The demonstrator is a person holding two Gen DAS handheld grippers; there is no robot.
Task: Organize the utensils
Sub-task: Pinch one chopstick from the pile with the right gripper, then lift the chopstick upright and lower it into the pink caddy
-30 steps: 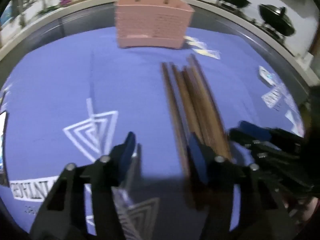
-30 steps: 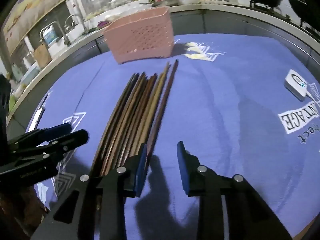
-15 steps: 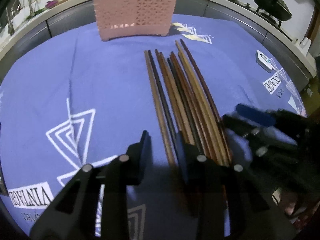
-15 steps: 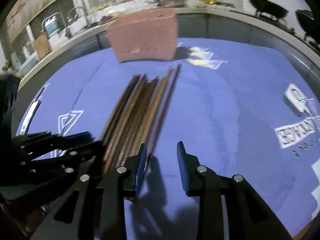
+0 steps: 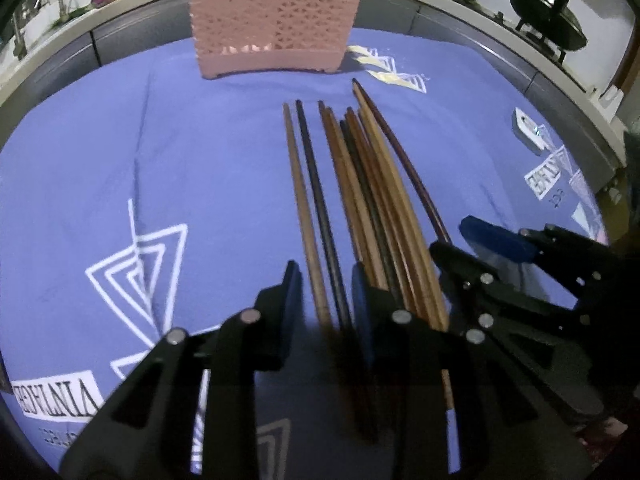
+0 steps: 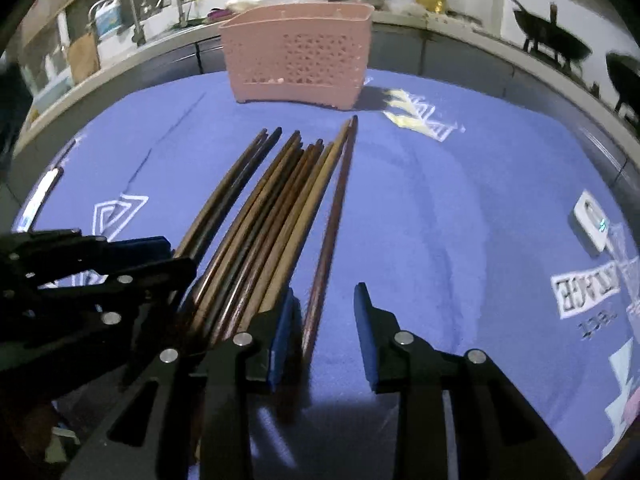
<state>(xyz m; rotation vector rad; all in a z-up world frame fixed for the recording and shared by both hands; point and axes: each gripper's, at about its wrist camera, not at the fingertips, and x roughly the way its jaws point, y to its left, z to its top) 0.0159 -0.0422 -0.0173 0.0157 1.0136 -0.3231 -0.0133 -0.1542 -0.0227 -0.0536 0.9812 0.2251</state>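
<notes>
Spread over a soft blue cloth (image 5: 200, 160) printed with white nested triangles and block lettering: a loose fan of chopsticks (image 5: 372, 184), long, slim and tapered, smooth wood running from pale tan through reddish brown to near black, thin tips toward the top of the frame. Beyond those tips, upper centre, standing upright: a pink plastic basket (image 5: 272, 28), a rounded rectangle with lattice-pierced walls and a solid band at its foot. At the right edge, lying flat on the cloth, a small white device (image 5: 528, 128). In the left wrist view, lower centre: the left gripper (image 5: 324, 276), matte black with blue pads, jaws narrow around the two leftmost sticks, a brown chopstick (image 5: 298, 184) and a dark chopstick (image 5: 316, 184), set slightly apart from the rest of the fan; no clear squeeze from the pads, a sliver of cloth showing beside the left pad. In the right wrist view, lower centre: the right gripper (image 6: 326, 300), jaws moderately wide, straddling only the rightmost reddish chopstick (image 6: 336, 216), close against the left pad and well clear of the right pad.
</notes>
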